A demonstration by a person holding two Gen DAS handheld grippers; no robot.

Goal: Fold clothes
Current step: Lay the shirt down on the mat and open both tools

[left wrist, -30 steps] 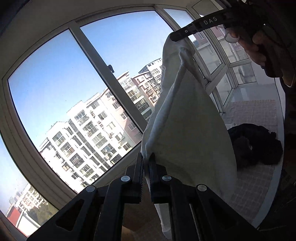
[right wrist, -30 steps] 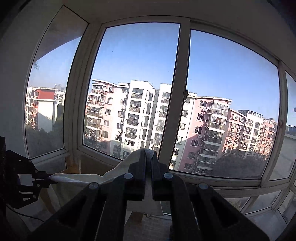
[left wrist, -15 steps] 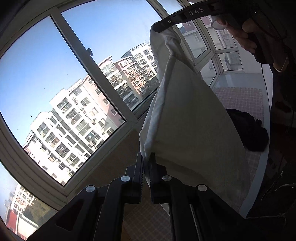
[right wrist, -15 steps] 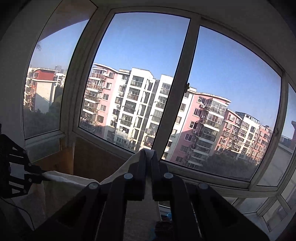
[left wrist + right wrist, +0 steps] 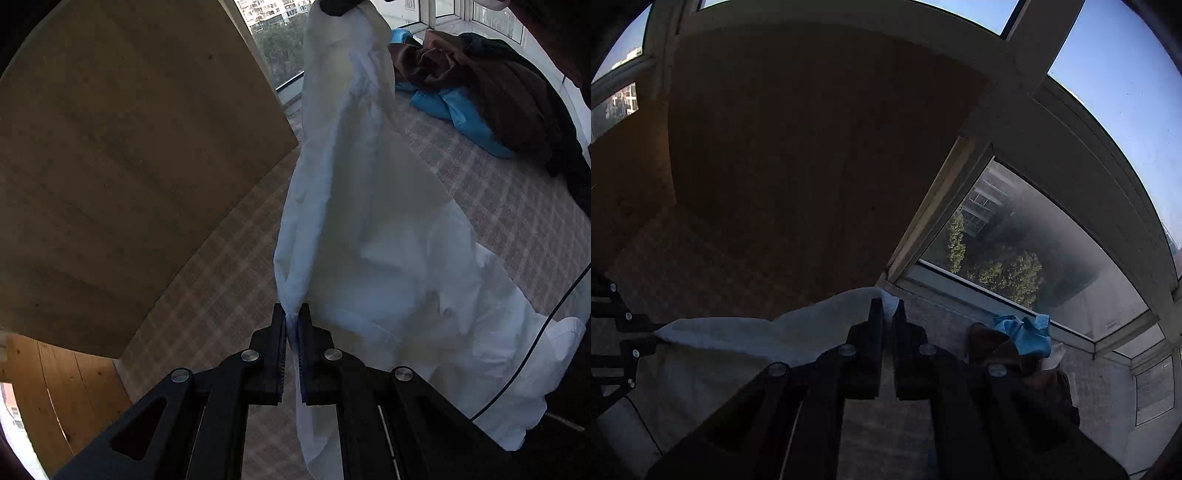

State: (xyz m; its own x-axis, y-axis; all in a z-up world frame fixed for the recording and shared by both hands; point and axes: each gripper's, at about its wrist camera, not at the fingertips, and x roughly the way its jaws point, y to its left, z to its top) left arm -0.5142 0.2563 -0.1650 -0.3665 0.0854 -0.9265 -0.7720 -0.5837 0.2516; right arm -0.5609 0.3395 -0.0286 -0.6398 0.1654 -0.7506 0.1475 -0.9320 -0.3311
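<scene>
While you stretch white garment (image 5: 373,229) taut over checked surface (image 5: 207,295), left gripper (image 5: 291,325) and right gripper (image 5: 889,314) each clamp corner, ready for flat lay-down

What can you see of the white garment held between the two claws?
The white garment looks like thin, creased woven cloth, slightly translucent. One edge is pinched in the shut left claw, another in the shut right claw, so it stretches between them. Its lower part lies bunched on the checked surface. It is unfolded.
</scene>
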